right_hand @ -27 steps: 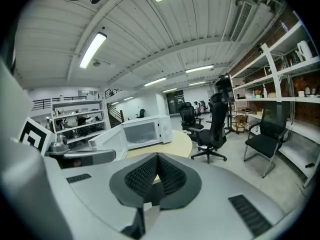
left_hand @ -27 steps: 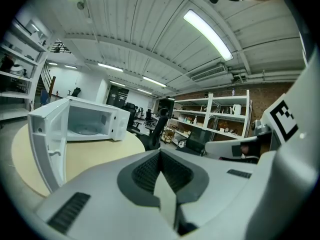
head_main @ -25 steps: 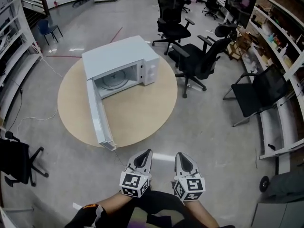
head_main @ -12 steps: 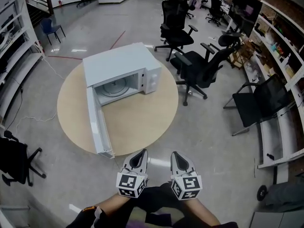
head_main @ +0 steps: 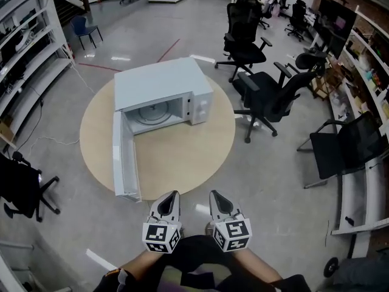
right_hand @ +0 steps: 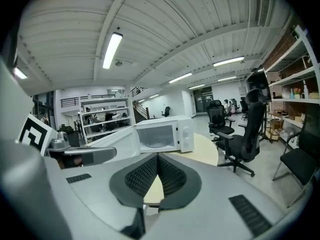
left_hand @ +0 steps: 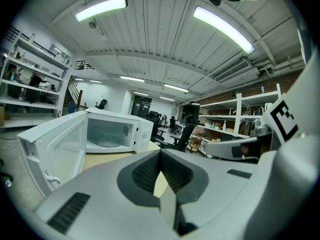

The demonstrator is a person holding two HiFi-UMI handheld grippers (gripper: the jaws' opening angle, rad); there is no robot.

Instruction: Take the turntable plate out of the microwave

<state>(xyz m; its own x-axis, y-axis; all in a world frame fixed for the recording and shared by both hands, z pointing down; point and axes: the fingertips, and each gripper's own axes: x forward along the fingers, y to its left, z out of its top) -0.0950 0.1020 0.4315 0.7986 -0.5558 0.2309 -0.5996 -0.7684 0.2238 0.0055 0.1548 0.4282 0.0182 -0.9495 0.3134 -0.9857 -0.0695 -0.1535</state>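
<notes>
1. The microwave (head_main: 163, 84) stands on a round table (head_main: 188, 157). Its door (head_main: 123, 157) is swung wide open toward the person.
2. The plate (head_main: 150, 109) lies flat on the floor of the microwave's cavity — a pale disc, touched by neither gripper.
3. The left gripper (head_main: 172, 194) is held low in front of the person, just short of the table's near edge. Its jaws are closed tip to tip, with nothing between them.
4. The right gripper (head_main: 214, 194) sits just beside the left one at the same height. Its jaws also meet at the tips and hold nothing.
5. Both grippers point toward the table and are well apart from the microwave. In each gripper view the open cavity shows beyond the closed tips.
6. A black chair (head_main: 270, 99) stands near the table's right side, with another (head_main: 246, 35) behind it. Shelves (head_main: 24, 47) line the left wall.
</notes>
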